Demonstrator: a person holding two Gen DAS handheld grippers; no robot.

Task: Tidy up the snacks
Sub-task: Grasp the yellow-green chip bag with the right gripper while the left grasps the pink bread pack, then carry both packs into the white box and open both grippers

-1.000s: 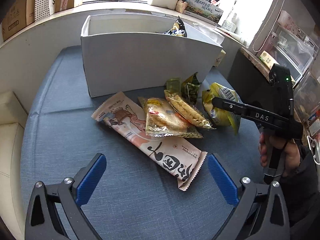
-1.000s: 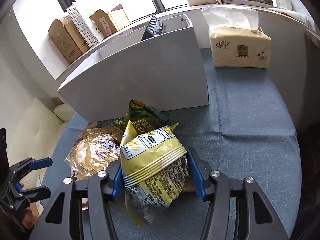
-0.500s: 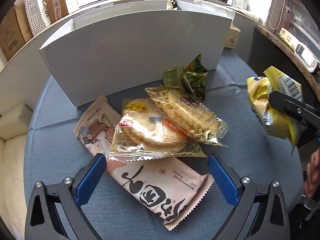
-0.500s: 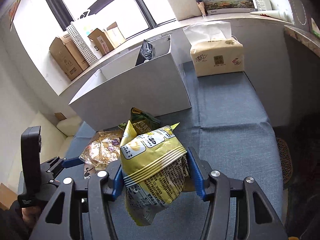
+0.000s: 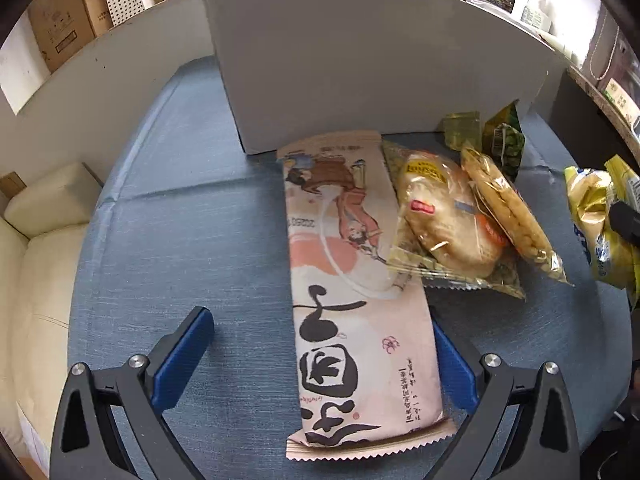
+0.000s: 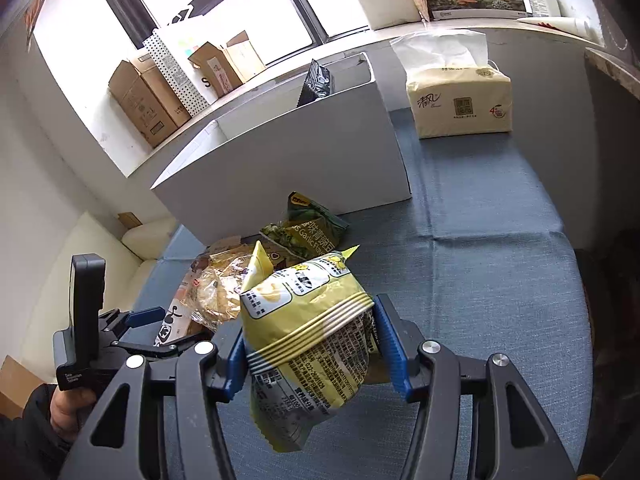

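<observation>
My left gripper [image 5: 320, 352] is open, its jaws on either side of the near end of a long pink snack pack [image 5: 352, 300] lying on the blue cloth. To its right lie a clear rice-cracker pack [image 5: 440, 216], a corn-snack pack [image 5: 508, 208] and a green pea bag [image 5: 504, 140]. My right gripper [image 6: 312, 344] is shut on a yellow chip bag [image 6: 308, 320], held above the cloth; the bag also shows in the left wrist view [image 5: 600, 220]. A white box [image 6: 304, 152] stands behind the pile, a dark bag [image 6: 318, 80] sticking out of it.
A tissue pack [image 6: 460, 100] stands on the cloth right of the box. Cardboard boxes [image 6: 152, 96] line the window ledge. A cream cushion [image 5: 44, 216] lies beyond the cloth's left edge. The left gripper shows in the right wrist view [image 6: 152, 332].
My left gripper has moved down and forward until its jaws straddle the pink pack's near end. My right gripper has lifted the yellow chip bag up and back from the pile.
</observation>
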